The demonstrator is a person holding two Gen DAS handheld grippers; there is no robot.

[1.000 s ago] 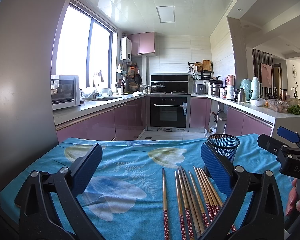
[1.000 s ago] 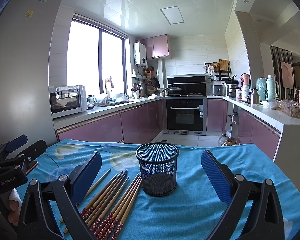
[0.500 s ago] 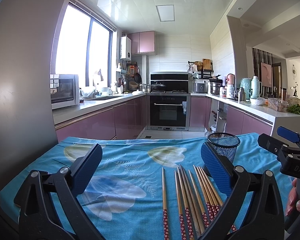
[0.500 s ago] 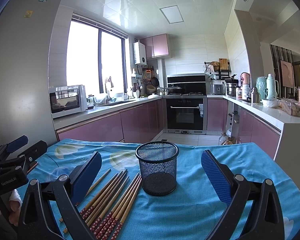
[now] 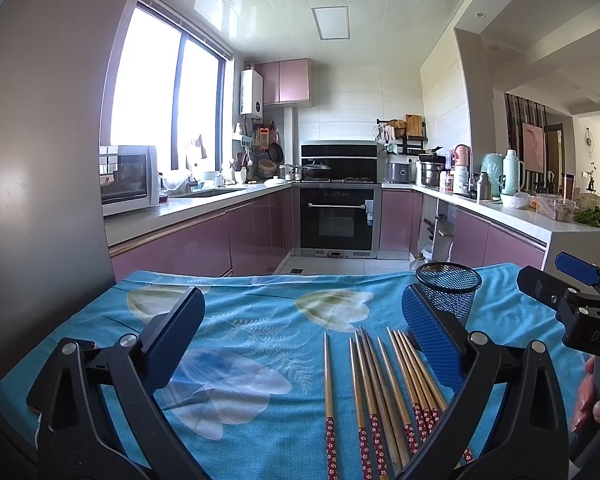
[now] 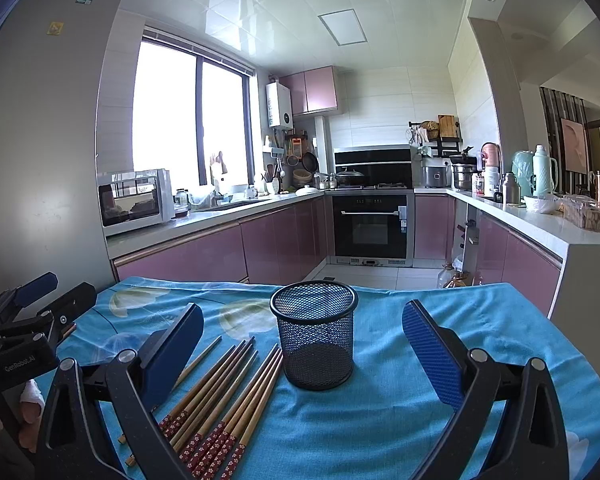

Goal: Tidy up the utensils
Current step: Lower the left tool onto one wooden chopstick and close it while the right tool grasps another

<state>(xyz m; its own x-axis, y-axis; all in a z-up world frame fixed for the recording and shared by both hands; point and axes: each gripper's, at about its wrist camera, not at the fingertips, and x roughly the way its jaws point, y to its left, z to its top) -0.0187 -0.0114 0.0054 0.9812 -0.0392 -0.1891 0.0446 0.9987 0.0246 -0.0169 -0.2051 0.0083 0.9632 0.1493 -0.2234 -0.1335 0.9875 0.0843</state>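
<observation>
**Both grippers spread wide above the chopsticks and mesh cup**

The left gripper [image 5: 300, 332] hovers over the tabletop [image 5: 260, 300], which is draped in a blue cloth with pale flower prints. Its two blue-padded fingers stand far apart and nothing sits between them. A row of wooden chopsticks [image 5: 380, 380] with red patterned handle ends lies flat on the cloth, below and toward the right finger of this gripper, tips pointing away from the camera. One chopstick lies a little apart on the left of the bunch; the rest are close together, and the rightmost ones pass under the right finger in this view. The black mesh cup [image 5: 449, 290] stands upright just behind that finger, partly hidden by it.

The right gripper [image 6: 302, 344] is likewise released, fingers wide and empty. In its view the mesh cup [image 6: 314, 340] stands upright on the cloth, centred between the two fingers and beyond them, touching neither. The cup looks empty. The chopsticks [image 6: 220, 392] fan out just to the left of the cup, near its base, running diagonally toward the lower left, with some crossing behind the left finger.

Each gripper shows at the edge of the other's view, with part of a hand [image 5: 592, 404] holding the right one.
</observation>
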